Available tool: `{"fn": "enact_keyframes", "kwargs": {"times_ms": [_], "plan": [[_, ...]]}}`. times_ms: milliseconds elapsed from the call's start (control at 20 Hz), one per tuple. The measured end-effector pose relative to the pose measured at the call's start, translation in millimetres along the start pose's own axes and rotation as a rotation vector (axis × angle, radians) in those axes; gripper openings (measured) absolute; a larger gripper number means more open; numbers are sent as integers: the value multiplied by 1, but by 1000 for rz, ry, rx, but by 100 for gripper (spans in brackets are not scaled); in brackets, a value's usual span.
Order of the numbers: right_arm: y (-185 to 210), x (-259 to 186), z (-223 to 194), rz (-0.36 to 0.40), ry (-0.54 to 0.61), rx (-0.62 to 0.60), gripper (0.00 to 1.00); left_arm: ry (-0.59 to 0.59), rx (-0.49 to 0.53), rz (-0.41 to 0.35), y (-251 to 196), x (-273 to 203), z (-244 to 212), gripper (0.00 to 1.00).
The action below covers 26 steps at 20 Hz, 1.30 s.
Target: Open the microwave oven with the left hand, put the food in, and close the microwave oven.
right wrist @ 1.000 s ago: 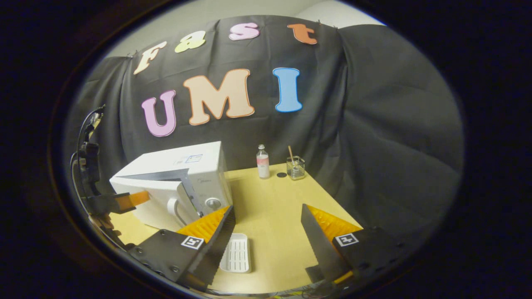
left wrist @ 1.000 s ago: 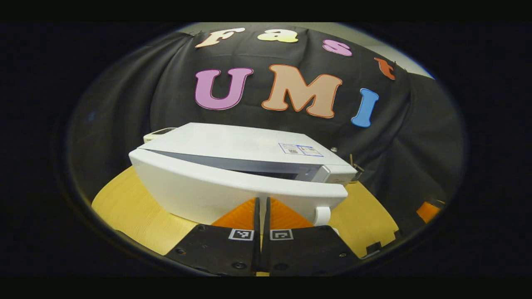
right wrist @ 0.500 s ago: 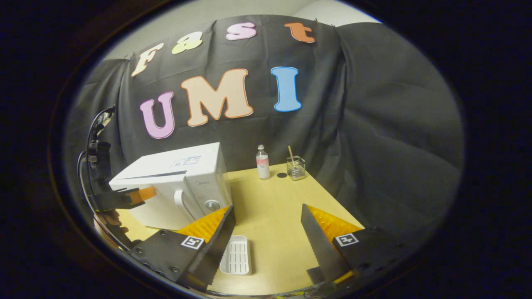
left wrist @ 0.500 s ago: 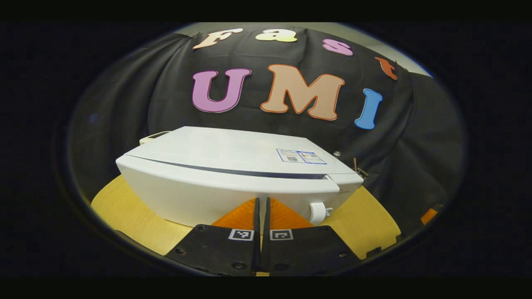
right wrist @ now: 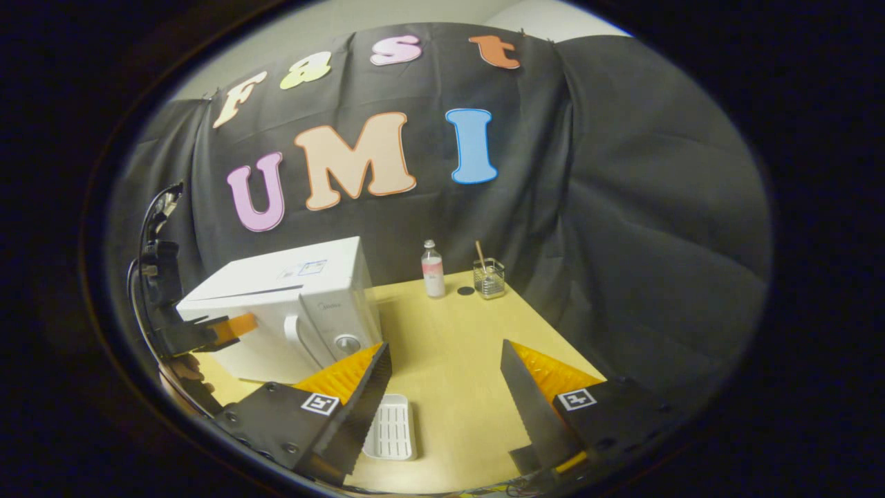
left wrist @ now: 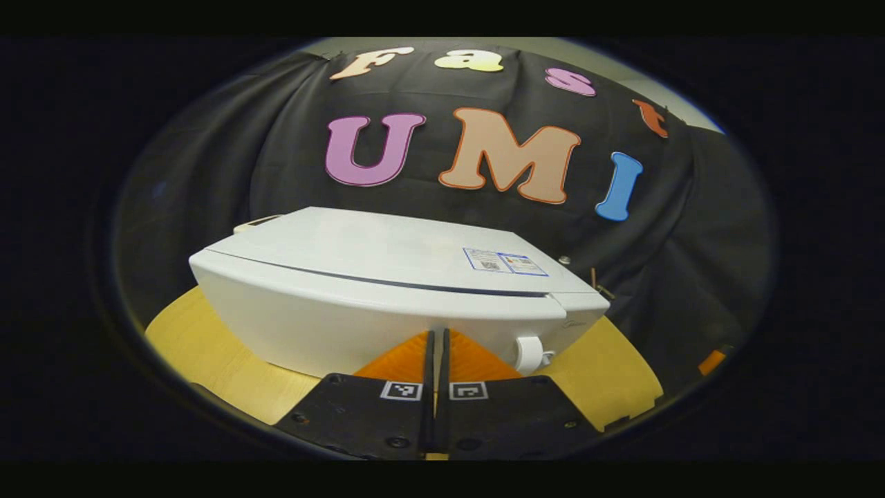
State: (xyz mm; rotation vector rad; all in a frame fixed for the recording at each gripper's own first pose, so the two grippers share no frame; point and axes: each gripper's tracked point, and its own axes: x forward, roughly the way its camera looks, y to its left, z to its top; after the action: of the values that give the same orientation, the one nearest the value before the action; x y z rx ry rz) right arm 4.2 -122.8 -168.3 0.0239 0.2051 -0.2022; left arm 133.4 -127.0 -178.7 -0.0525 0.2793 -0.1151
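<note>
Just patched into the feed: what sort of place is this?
Likely a staged recording booth, not a real kitchen: black cloth wall behind a light wooden table holding a white microwave oven, a small clear bottle and a glass jar.

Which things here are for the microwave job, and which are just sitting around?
For the job:
microwave, its door shut
left gripper, shut, tips at the door
right gripper, open, holding nothing

Just sitting around:
white tray on the table
bottle
glass jar with a stick in it
</note>
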Motion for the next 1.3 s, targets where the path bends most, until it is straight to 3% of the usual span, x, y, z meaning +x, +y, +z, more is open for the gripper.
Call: {"fn": "enact_keyframes", "kwargs": {"times_ms": [150,200,300,350,900,950,1300], "plan": [[2,3,0,4,3,-9,92,-3,-1,0,0,2,0,0],[2,3,0,3,4,-13,98,-4,0,1,0,2,-2,1],[2,3,1,0,2,-16,98,-5,-1,3,0,2,-2,1],[3,3,1,0,1,-16,92,-8,-1,4,1,2,-1,2],[4,2,2,14,-2,-21,92,-17,31,-9,2,10,-6,0],[5,2,2,24,-1,-22,98,-17,28,-12,2,11,-5,0],[21,10,10,86,-17,-35,92,41,13,48,27,-9,-15,1]]}}
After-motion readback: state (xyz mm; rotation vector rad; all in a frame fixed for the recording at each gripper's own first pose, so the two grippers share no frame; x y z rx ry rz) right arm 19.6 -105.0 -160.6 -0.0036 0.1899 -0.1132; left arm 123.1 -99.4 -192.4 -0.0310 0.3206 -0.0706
